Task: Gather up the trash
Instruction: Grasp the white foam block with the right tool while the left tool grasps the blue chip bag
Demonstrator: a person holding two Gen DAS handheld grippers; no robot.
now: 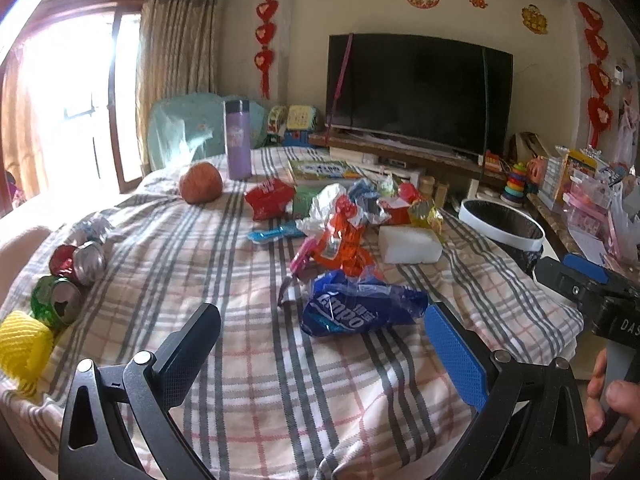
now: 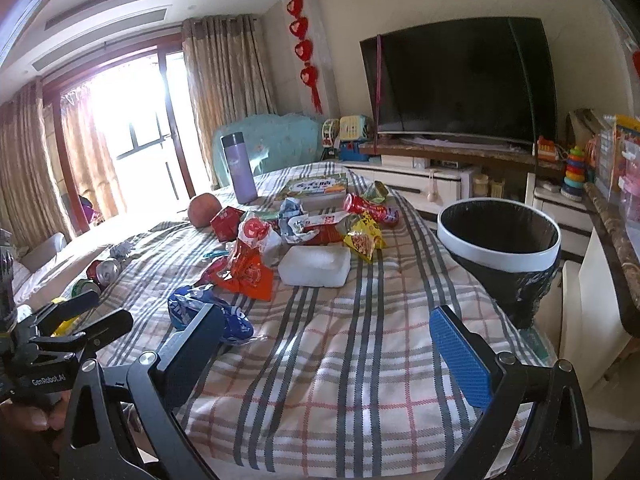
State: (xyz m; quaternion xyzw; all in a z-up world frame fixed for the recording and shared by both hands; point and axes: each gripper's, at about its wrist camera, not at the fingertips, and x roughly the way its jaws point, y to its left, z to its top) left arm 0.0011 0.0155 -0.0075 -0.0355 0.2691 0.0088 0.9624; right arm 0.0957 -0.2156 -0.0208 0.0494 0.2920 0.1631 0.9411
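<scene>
While both tongs hang wide and empty over the near edge of the plaid-covered desk (image 1: 248,380), nothing has yet gone into the bin. Far left in the left wrist view lie a yellow mesh ball (image 1: 24,340), a green can (image 1: 56,300) and a red-and-silver can (image 1: 80,262), well apart from the rest. Moving right, the left tongs (image 1: 324,340) point almost straight at the blue wrapper (image 1: 360,308), which lies just ahead between the two pads (image 1: 456,360), its long axis running crosswise to the fingers. Beyond it sit the orange wrapper (image 1: 344,244), a white foam block (image 1: 408,242) and a heap of mixed packets. Farther right, the black-lined bin (image 2: 500,236) stands off the desk's right edge.

From the right wrist view the same blue wrapper (image 2: 192,304) lies ahead and to the left, partly behind the left finger of the right tongs (image 2: 328,340). The left hand looks nearer and better lined up, so I judge it takes the wrapper first; the bin is closer to the right side.
</scene>
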